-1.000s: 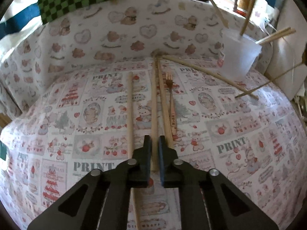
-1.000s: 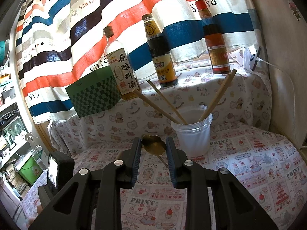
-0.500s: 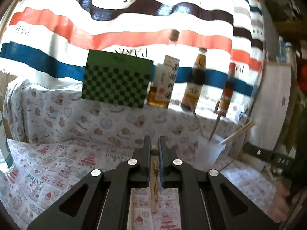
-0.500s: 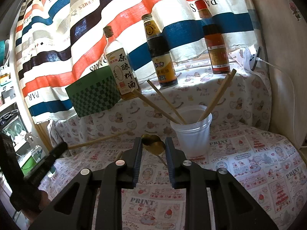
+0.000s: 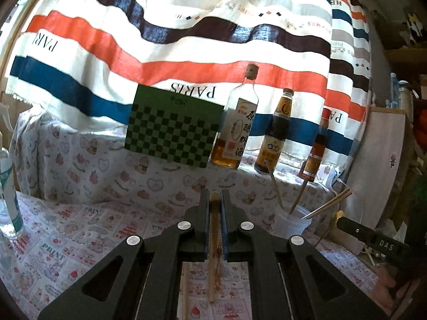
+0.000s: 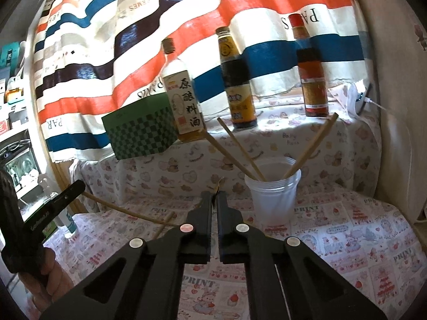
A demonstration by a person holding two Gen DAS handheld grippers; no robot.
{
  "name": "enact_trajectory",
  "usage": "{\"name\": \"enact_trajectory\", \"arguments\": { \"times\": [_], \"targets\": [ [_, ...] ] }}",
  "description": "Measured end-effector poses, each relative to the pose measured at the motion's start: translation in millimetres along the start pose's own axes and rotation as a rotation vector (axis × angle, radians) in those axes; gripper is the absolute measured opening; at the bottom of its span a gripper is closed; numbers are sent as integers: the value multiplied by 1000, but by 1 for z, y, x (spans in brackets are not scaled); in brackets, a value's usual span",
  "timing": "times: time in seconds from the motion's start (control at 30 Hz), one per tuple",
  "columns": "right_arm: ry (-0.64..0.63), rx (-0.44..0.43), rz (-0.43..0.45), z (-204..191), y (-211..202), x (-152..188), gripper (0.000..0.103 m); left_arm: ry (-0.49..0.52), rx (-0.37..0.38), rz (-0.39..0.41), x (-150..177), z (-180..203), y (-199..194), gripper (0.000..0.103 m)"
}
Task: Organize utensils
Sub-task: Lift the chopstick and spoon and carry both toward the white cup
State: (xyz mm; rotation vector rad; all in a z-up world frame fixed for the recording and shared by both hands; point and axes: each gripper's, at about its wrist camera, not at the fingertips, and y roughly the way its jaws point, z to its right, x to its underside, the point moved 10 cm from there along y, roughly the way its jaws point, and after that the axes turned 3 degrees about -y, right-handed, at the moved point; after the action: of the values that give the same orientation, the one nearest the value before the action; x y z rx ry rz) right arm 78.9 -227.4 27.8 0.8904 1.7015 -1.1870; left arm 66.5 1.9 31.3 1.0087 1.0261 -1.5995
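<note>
Left gripper (image 5: 214, 200) clamped a wooden chopstick (image 5: 213, 242) — lifted off the table. Right gripper (image 6: 214, 196) had just closed, pinching a gold utensil's tip (image 6: 217, 184) beside the plastic cup (image 6: 272, 194).

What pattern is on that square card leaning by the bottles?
The card has a green and black checkerboard pattern, clearest in the left wrist view.

backdrop: striped cloth (image 5: 186, 40)
far ledge: green checkered box (image 5: 173, 130), three sauce bottles (image 6: 237, 80)
near left: clear bottle (image 5: 8, 186)
</note>
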Motion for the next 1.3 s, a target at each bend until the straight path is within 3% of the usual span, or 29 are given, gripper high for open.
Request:
{"name": "enact_trajectory", "arguments": {
  "times": [0.3,0.63,0.77,0.9,1.0,1.1,1.3],
  "targets": [
    [67,-56,-10,7,-1,-3,4,22,0,0,1,3,0,6],
    [2,-77,59,-9,-15,-10,3,25,2,19,-2,4,-3,6],
    [46,-124,54,-7,-17,-10,3,-74,36,8,-4,4,-8,6],
    [134,-198,20,3,-14,-24,3,-102,132,12,-27,28,-8,6],
    [119,-236,20,0,-18,-37,3,-119,169,9,-50,50,3,6],
    [63,-230,62,-2,-24,-67,3,-69,177,45,-70,76,9,6],
    [97,-207,127,23,-16,-111,3,-11,207,84,-97,124,31,6]
  ]
}}
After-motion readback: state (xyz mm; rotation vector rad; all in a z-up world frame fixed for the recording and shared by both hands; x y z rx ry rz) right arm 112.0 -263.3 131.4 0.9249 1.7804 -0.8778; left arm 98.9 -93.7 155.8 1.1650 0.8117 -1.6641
